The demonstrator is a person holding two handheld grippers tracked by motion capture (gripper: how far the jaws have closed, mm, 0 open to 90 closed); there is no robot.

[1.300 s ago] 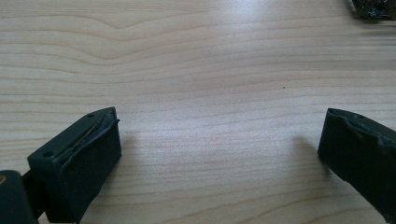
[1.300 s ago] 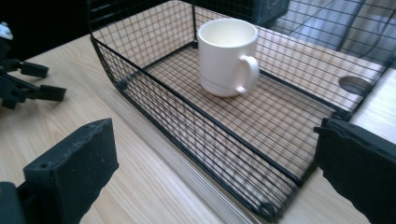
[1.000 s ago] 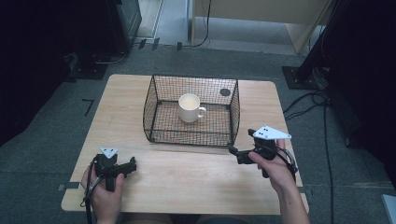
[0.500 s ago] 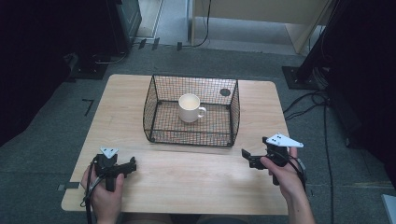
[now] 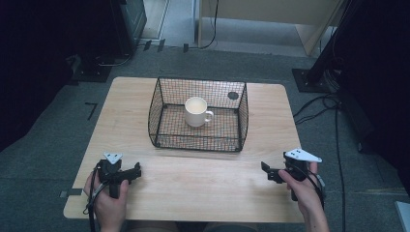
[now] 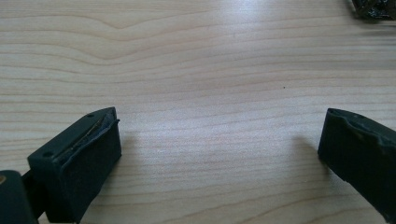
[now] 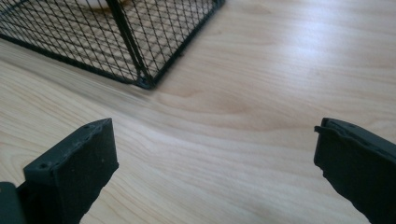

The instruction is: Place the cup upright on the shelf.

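A black wire basket (image 5: pixel 198 140) stands in the middle of the wooden table (image 5: pixel 193 188), with a white mug (image 5: pixel 196 111) upright inside it, handle to the right. My left gripper (image 5: pixel 136 170) rests low near the table's front left, held in a hand. Its jaws stand wide open over bare wood in the left gripper view (image 6: pixel 219 128). My right gripper (image 5: pixel 266 170) is at the front right, apart from the basket. It too is open and holds nothing (image 7: pixel 215 133). The basket's near corner (image 7: pixel 140 77) lies ahead of it to the left.
A small dark round spot (image 5: pixel 233 95) shows through the mesh at the basket's back right. Cables (image 5: pixel 333 140) trail over the grey floor right of the table. Dark equipment stands beyond the far edge. A dark object (image 6: pixel 373 8) sits at the top right of the left gripper view.
My right gripper has drawn back from the basket's front right corner, moving right and toward the table's front edge. The left gripper, basket and mug have not moved.
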